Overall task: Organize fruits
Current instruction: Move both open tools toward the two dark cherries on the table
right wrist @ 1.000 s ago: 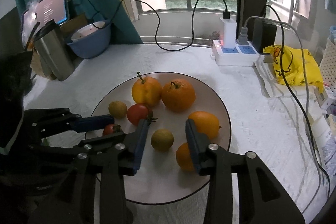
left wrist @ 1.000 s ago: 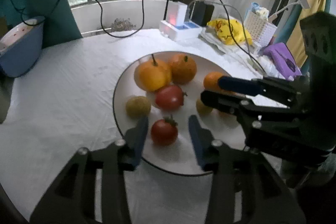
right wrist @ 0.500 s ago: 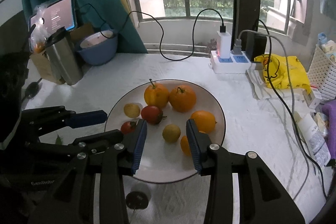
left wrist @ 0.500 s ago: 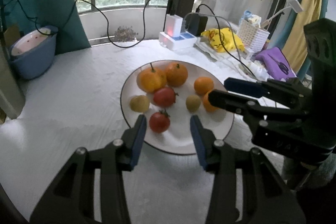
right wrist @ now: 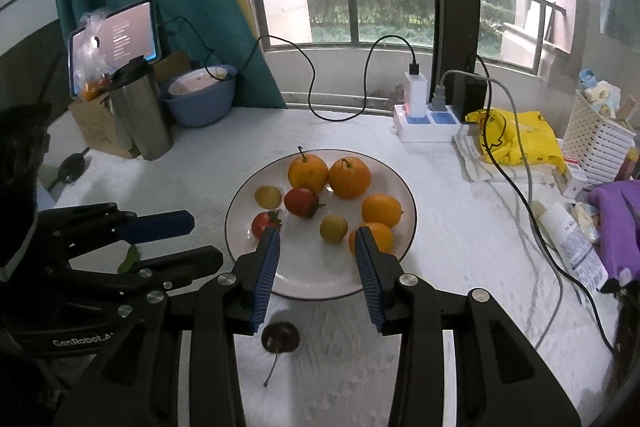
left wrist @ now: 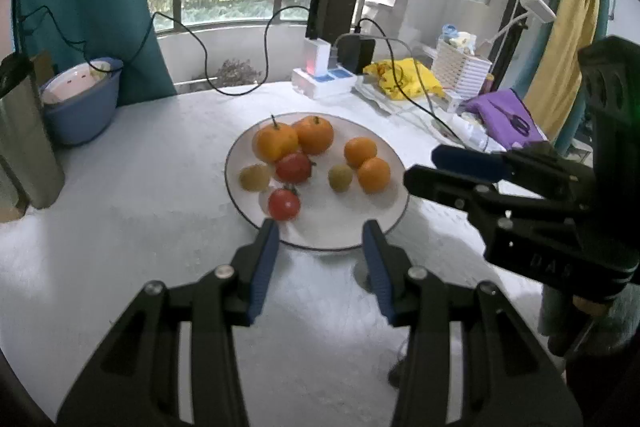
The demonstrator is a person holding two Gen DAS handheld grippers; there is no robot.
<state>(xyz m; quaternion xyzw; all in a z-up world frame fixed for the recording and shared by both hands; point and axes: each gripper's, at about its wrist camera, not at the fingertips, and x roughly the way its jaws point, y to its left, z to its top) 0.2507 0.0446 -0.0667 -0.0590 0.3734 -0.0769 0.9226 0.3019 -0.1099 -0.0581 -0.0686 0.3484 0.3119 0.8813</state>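
Nearest the right wrist camera, a small dark fruit with a thin stalk (right wrist: 280,335) lies on the white tablecloth (left wrist: 120,227) just short of the plate's near rim, below the right gripper (right wrist: 316,243), whose blue-padded jaws stand wide apart and hold nothing. The left gripper (left wrist: 320,231) is just as wide open and just as empty, touching nothing, its tips hanging over the plate's (left wrist: 340,227) near edge. What has changed over the last second is distance: both claws sat low over the fruit a second ago, the left one's pads flanking the near tomato (left wrist: 283,203) and the right one's flanking the small yellow-green fruit (right wrist: 333,228); both have since pulled back and up, and the plate now shows whole in each view. My reading is that the sorting on the plate is done or close to it — like sits with like, and nothing is in hand. On the plate, going away from the cameras: the two tomatoes, near and far (left wrist: 293,167), with a pale yellow fruit (left wrist: 255,177) to their left; the yellow-green fruit and two small oranges (left wrist: 373,175) on the right; the two large oranges (left wrist: 276,142) at the back rim. Beyond, a power strip (right wrist: 424,123), a yellow bag (right wrist: 516,139), a steel tumbler (right wrist: 140,115) and a blue bowl (right wrist: 200,99). The dark fruit off the plate may be the one item left.
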